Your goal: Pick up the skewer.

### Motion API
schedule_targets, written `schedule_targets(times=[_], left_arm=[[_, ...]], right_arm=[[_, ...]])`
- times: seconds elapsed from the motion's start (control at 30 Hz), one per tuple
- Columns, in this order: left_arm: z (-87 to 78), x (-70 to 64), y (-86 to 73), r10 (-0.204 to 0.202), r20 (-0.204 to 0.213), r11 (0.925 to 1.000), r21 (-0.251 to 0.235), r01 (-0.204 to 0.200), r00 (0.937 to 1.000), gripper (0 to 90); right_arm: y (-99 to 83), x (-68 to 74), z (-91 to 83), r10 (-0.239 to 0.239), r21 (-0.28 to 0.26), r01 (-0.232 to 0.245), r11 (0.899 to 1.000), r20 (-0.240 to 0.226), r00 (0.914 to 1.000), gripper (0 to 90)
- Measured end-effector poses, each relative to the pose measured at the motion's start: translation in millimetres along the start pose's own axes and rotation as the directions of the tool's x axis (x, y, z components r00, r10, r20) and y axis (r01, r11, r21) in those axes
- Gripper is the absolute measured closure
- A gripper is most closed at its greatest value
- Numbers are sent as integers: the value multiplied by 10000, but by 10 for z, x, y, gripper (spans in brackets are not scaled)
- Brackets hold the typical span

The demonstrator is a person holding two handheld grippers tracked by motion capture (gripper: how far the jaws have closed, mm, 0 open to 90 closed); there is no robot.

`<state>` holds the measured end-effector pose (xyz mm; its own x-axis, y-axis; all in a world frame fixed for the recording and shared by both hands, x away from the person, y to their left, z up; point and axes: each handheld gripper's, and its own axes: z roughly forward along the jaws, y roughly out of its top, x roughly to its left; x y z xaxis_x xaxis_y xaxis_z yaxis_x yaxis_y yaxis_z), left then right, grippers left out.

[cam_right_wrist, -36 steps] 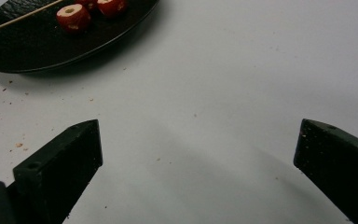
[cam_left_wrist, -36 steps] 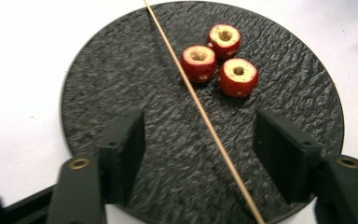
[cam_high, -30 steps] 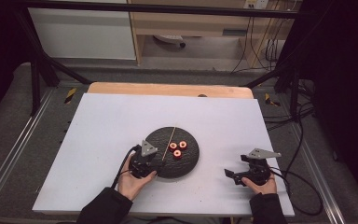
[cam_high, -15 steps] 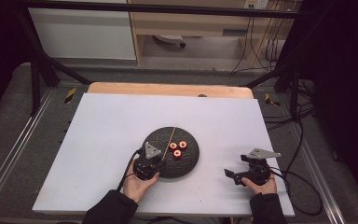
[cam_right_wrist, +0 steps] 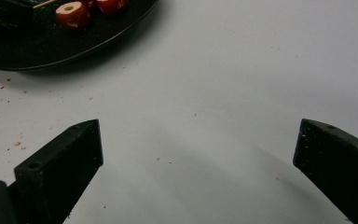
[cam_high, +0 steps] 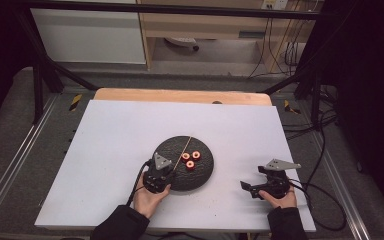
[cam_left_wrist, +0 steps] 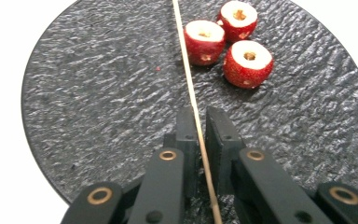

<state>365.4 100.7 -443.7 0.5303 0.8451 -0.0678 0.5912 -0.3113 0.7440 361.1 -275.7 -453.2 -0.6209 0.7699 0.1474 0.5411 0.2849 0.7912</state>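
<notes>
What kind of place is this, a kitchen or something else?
Probably a lab recording bench, not a kitchen: a white table inside a black metal frame, loose cables on the floor, and only a dark plate of cored red fruits.

Three fruits [cam_left_wrist: 230, 39] on plate [cam_left_wrist: 98, 107], just right of skewer [cam_left_wrist: 191, 88] crossing it, plate on table [cam_high: 105, 150]
</notes>
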Motion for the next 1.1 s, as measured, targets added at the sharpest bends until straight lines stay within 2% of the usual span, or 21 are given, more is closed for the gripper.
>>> schedule_targets(times=[0.1, 0.27, 0.43, 0.57, 0.67, 0.7, 0.73, 0.8, 0.83, 0.87, 0.9, 0.93, 1.0, 1.1], left_arm=[[-8, 13, -1, -153, -97, 9999, -81, 152, 9998, 868], [-48, 54, 5, -302, -99, 9991, -293, 299, 9995, 873], [-125, 116, 31, -337, 51, 9980, -540, 339, 9994, 874], [-217, 205, 55, -162, 314, 9976, -675, 183, 9994, 875], [-279, 279, 73, 11, 589, 9976, -696, 30, 9983, 875], [-298, 301, 80, 186, 630, 9977, -659, -144, 9978, 875], [-323, 339, 93, 378, 827, 9974, -637, -326, 9959, 875], [-333, 357, 101, 449, 954, 9975, -592, -393, 9944, 875], [-344, 370, 112, 591, 970, 9972, -521, -542, 9935, 876], [-356, 384, 134, 921, 1153, 9952, -438, -875, 9891, 876], [-356, 384, 134, 921, 1153, 9952, -438, -875, 9891, 876], [-367, 388, 146, 1081, 1195, 9938, -388, -1042, 9869, 876], [-389, 390, 169, 1416, 1370, 9898, -378, -1377, 9804, 876], [-412, 366, 202, 1910, 1579, 9816, -322, -1883, 9688, 877]], right_arm=[[0, 0, 0, 2, 13, -2, 10000, -2, 10000, 19], [0, 3, 2, 0, 1, 0, 10000, -2, 10000, 19], [12, 13, -11, -136, -65, 136, 9999, 66, 9999, 13], [49, 46, -18, -309, -132, 311, 9994, 148, 9994, 6], [117, 116, -7, -727, -113, 732, 9973, 393, 9966, 6], [135, 140, 1, -848, -54, 851, 9964, 486, 9952, 6], [155, 159, 11, -1044, 63, 1042, 9945, 558, 9930, 6], [189, 206, 28, -1399, 193, 1390, 9901, 577, 9885, 6], [205, 230, 39, -1547, 246, 1535, 9879, 612, 9861, 7], [223, 256, 51, -1682, 324, 1664, 9855, 636, 9837, 11], [240, 279, 61, -1871, 403, 1847, 9820, 655, 9802, 14], [256, 301, 73, -2049, 446, 2022, 9783, 668, 9765, 16], [290, 352, 91, -2392, 536, 2359, 9703, 673, 9686, 23], [340, 438, 118, -3005, 619, 2964, 9530, 714, 9511, 37]])
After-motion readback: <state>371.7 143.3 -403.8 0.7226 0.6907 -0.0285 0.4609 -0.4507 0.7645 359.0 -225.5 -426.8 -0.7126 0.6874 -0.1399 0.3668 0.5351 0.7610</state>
